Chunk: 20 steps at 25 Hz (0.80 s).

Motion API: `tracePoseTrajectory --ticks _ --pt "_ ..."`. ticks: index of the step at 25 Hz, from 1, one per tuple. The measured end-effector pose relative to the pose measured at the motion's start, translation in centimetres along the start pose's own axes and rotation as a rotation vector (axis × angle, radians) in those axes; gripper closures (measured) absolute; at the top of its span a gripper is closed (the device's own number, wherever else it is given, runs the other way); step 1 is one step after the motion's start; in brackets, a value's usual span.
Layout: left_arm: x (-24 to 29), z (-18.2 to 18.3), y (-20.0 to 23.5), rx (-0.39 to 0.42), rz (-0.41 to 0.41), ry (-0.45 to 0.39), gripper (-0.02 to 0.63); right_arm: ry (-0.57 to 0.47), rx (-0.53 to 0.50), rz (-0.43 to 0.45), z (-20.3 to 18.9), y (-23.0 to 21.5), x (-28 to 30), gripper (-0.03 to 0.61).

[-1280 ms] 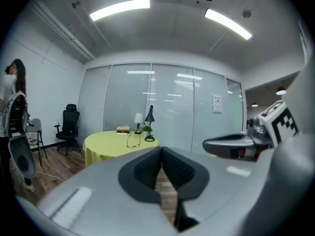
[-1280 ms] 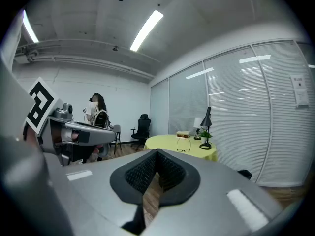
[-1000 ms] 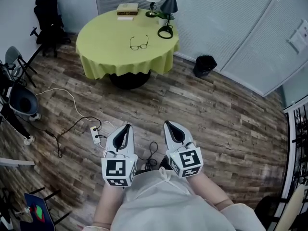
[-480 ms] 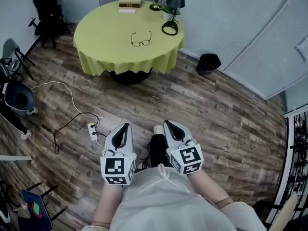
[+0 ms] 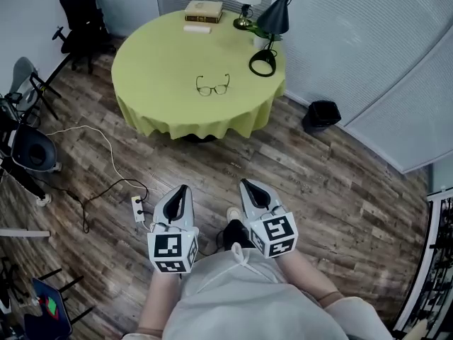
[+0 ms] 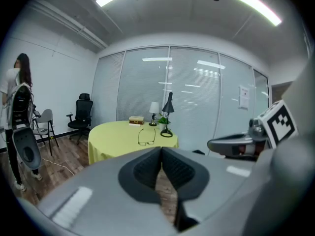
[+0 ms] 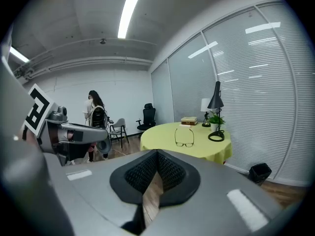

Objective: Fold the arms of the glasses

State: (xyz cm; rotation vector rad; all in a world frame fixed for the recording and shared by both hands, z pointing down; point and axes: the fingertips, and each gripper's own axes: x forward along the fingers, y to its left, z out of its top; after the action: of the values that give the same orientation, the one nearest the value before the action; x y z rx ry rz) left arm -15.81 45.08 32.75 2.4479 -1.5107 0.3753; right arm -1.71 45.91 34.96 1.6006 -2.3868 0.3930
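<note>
Head view looks steeply down from high up, round table (image 5: 156, 62) well ahead. Both gripper views face forward, roughly level, over own jaws; all share the distant table, glasses (image 7: 184, 137), lamp (image 7: 215, 100).

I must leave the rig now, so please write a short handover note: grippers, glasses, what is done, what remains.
Left gripper: shut, empty, held low near the body, over the floor.
Right gripper: the same.
Glasses: on the round yellow table ahead, arms open, far from both grippers.
Done: nothing, the arms are not yet folded.
Left: step up to the table, fold both arms.
</note>
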Motion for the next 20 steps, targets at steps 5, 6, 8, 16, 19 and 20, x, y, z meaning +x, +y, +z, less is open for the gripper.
tracePoseTrajectory --ticks 5,6,8,16,19,20 --pt "8.3 3.3 -1.1 -0.011 0.034 -0.007 0.607 0.003 -0.013 0.038 3.1 -7.5 4.7 0.578" --pt "9.9 3.8 -1.4 -0.011 0.039 -0.008 0.607 0.006 -0.014 0.042 3.6 -9.1 5.6 0.578" --pt "12.8 4.7 -2.1 -0.009 0.049 -0.008 0.607 0.017 -0.011 0.049 4.1 -12.0 7.3 0.578" --pt "20.2 5.7 -3.0 -0.014 0.074 0.044 0.607 0.077 0.021 0.091 4.7 -18.4 12.2 0.578" --pt "21.7 5.7 -2.6 -0.015 0.08 0.06 0.607 0.106 0.032 0.096 4.4 -19.4 13.3 0.578" --pt "22.2 5.7 -2.3 -0.023 0.084 0.064 0.607 0.113 0.031 0.102 4.3 -19.5 13.7 0.578"
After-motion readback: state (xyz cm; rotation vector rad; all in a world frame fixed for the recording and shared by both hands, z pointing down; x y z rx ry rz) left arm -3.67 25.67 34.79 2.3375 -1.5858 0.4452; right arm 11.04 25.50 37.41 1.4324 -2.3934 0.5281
